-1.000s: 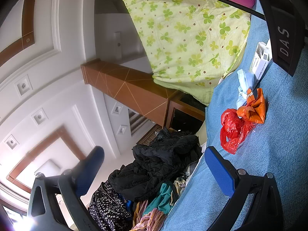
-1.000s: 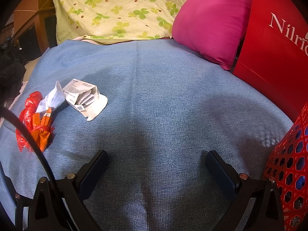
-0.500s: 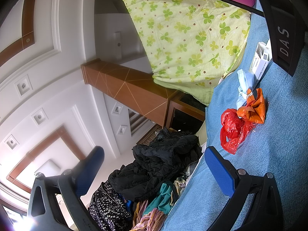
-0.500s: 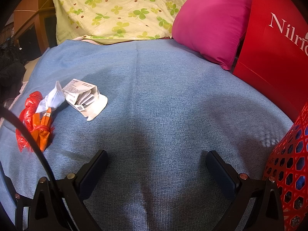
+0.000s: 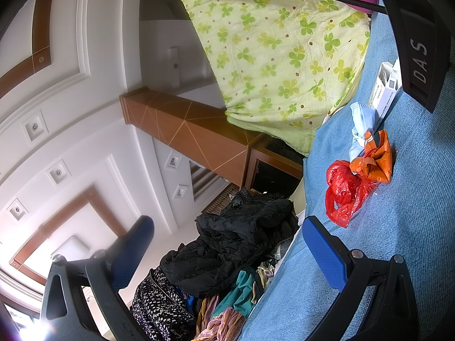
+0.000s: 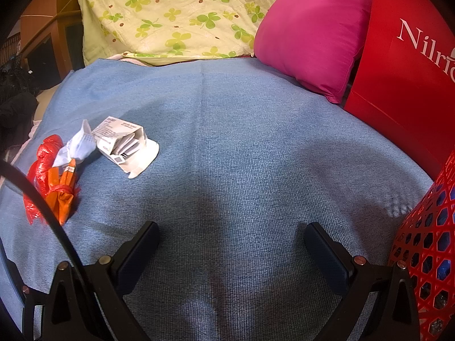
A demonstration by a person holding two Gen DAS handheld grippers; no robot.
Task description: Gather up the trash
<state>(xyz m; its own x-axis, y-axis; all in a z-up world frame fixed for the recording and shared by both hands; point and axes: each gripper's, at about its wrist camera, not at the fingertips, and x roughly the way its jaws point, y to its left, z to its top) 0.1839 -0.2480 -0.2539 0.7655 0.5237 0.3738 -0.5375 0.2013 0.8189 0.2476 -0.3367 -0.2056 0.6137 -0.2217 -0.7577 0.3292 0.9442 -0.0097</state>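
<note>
1. Your right gripper (image 6: pixel 231 237) & left gripper (image 5: pixel 227 238): both jaws wide apart, empty.
2. Trash on blanket (image 6: pixel 256 147) at right view's 10 o'clock: red bag (image 6: pixel 42 164), box (image 6: pixel 125 145).

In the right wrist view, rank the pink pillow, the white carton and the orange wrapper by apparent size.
1. pink pillow
2. white carton
3. orange wrapper
The carton and wrapper look close; the wrapper is partly hidden by a cable, so their order is unsure.

The blue bedcover (image 6: pixel 241 142) is matt, ribbed woven cloth. The red bag (image 5: pixel 345 190) is glossy, crinkled plastic film; the white carton (image 6: pixel 125 145) is matt cardboard; the red basket (image 6: pixel 426 255) is shiny plastic lattice.
</note>
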